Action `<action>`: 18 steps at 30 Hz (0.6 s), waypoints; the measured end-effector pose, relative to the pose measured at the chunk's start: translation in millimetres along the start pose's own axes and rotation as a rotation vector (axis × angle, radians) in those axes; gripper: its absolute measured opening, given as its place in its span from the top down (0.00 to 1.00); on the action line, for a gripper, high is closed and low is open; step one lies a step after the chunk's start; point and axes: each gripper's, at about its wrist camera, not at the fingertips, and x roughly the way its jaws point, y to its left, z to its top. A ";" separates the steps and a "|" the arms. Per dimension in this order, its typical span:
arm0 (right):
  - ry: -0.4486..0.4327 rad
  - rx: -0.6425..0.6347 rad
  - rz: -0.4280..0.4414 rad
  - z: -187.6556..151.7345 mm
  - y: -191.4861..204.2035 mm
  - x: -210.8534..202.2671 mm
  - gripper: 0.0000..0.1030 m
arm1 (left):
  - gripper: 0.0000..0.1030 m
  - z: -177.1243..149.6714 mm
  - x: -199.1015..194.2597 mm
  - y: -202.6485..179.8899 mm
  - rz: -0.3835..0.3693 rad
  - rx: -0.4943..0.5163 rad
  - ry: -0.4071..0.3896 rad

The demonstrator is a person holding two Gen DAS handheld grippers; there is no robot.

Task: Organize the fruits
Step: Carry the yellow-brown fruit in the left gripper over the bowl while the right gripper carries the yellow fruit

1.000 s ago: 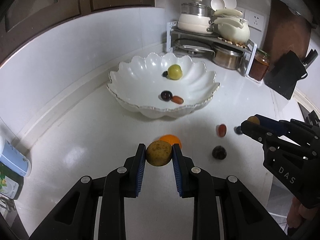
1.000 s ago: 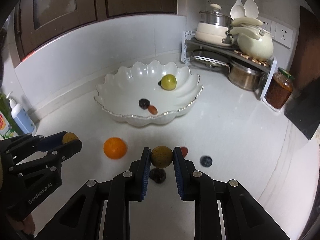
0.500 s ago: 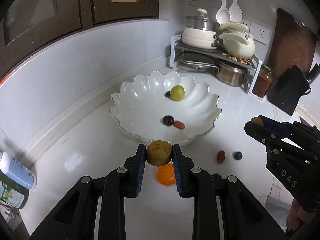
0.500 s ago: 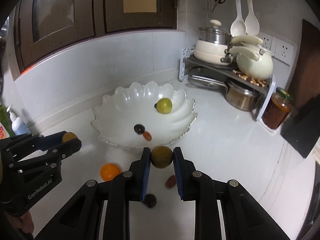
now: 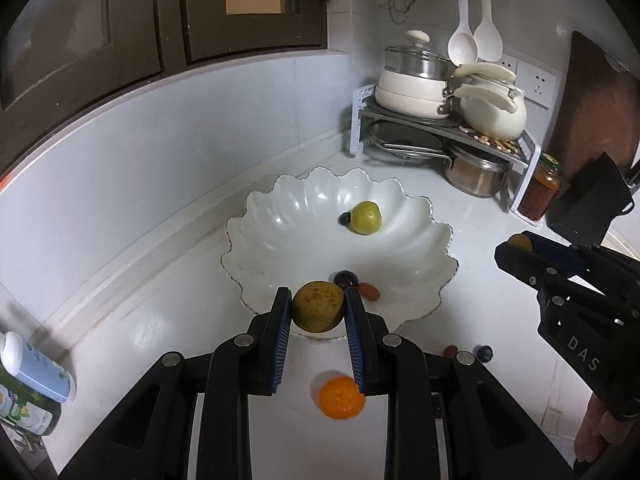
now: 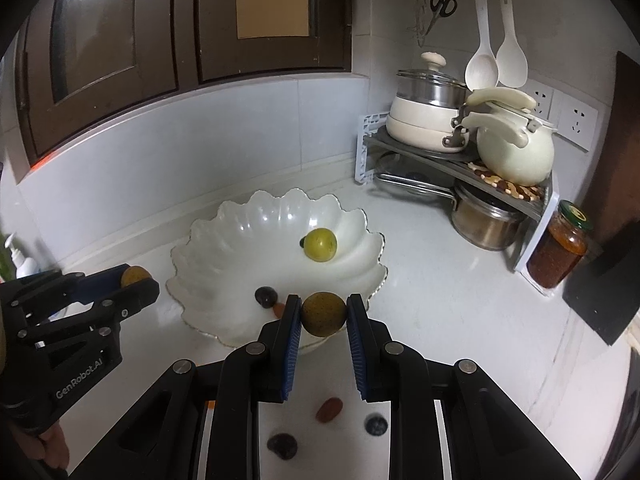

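I had raised both claws toward the bowl point(image 5: 256, 236); left gripper point(image 5: 318, 307) and right gripper point(image 6: 323, 314) each clamped a brown fruit at frame centre.

A glossy white worktop point(image 5: 120, 344) fills the frame. A scalloped white bowl point(image 5: 436, 240) is set mid-frame. Loose fruit is scattered low down: an orange point(image 5: 341, 397), a blueberry point(image 5: 485, 353), a reddish fruit point(image 6: 329, 409) and a dark one point(image 6: 282, 445). A pot rack point(image 5: 444, 128) and a jar point(image 5: 540, 192) are parked upper right, bottles point(image 5: 36, 376) lower left.
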 end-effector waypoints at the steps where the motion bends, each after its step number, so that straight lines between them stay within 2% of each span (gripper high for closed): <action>1: 0.000 -0.003 0.001 1.8 -0.2 1.9 0.76 | 0.74 1.8 2.2 -0.1 0.002 0.003 0.001; 18: 0.023 0.005 0.011 18.8 -5.9 28.9 0.76 | 0.74 23.5 31.2 2.3 0.004 -0.003 0.020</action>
